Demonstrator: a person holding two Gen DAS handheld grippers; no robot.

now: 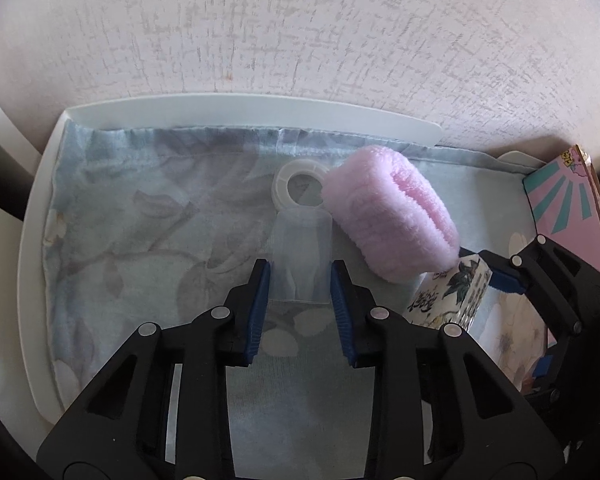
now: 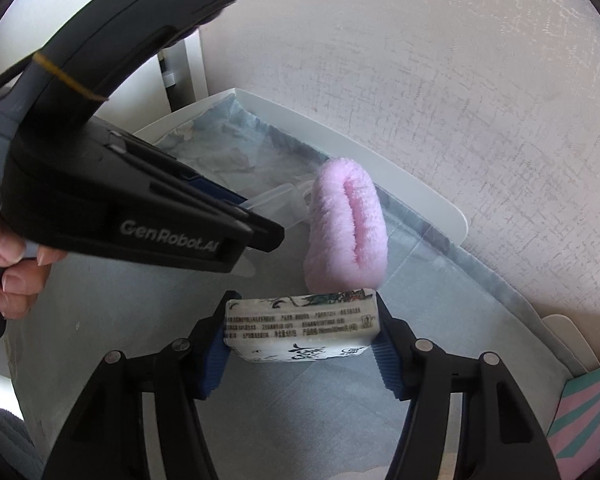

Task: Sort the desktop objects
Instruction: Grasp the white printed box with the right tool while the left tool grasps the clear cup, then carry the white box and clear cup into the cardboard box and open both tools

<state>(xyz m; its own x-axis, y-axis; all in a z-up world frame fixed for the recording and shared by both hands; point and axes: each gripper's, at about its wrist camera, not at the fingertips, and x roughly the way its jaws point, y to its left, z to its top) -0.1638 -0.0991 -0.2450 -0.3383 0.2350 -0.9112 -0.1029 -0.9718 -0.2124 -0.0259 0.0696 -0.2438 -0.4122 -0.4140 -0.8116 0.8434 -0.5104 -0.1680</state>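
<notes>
My left gripper (image 1: 300, 270) is shut on a clear plastic box (image 1: 300, 258), which rests on the floral cloth (image 1: 140, 240) in the white tray (image 1: 240, 110). A roll of clear tape (image 1: 298, 188) lies just beyond it. A fluffy pink roll (image 1: 392, 216) lies to its right, also seen in the right wrist view (image 2: 346, 228). My right gripper (image 2: 302, 320) is shut on a white tissue pack with leaf print (image 2: 300, 326), just in front of the pink roll. The pack also shows in the left wrist view (image 1: 452, 296).
A pink box with teal rays (image 1: 568, 200) stands at the tray's right end, also visible in the right wrist view (image 2: 588, 412). A textured wall (image 1: 300, 28) rises right behind the tray. The left gripper's body (image 2: 112, 200) and the hand holding it fill the left of the right wrist view.
</notes>
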